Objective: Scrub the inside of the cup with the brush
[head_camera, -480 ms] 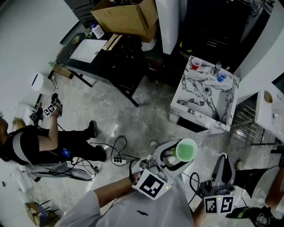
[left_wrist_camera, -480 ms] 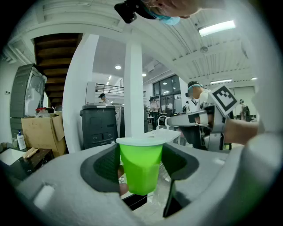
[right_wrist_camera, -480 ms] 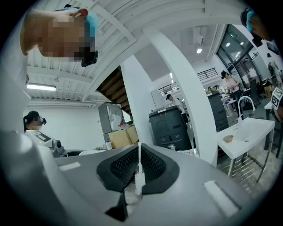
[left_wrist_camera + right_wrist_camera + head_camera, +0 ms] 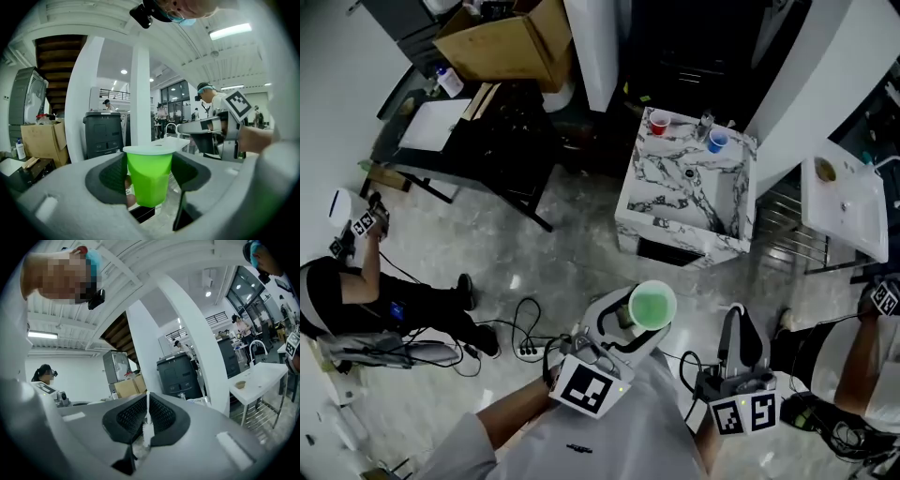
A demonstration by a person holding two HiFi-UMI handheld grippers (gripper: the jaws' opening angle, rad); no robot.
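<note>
A bright green cup [image 4: 652, 305] with a pale rim is held upright between the pads of my left gripper [image 4: 630, 317], low in the middle of the head view. In the left gripper view the cup [image 4: 150, 176] fills the gap of the left gripper [image 4: 149, 173], gripped at both sides. My right gripper [image 4: 739, 339] stands to its right, apart from the cup. It is shut on a thin white brush [image 4: 147, 427]: the stem rises between the pads of the right gripper [image 4: 147, 414] and the bristles sit low in the gap.
A marble-patterned table [image 4: 684, 202] carries a red cup [image 4: 658, 123] and a blue cup [image 4: 718, 142]. A cardboard box [image 4: 502, 42] and a dark table [image 4: 502, 141] lie at the top left, a white table [image 4: 853, 211] at the right. People sit at both edges, and cables [image 4: 530, 342] lie on the floor.
The whole head view has slid to the left, and both grippers with it. The cup and the brush stay held as before.
</note>
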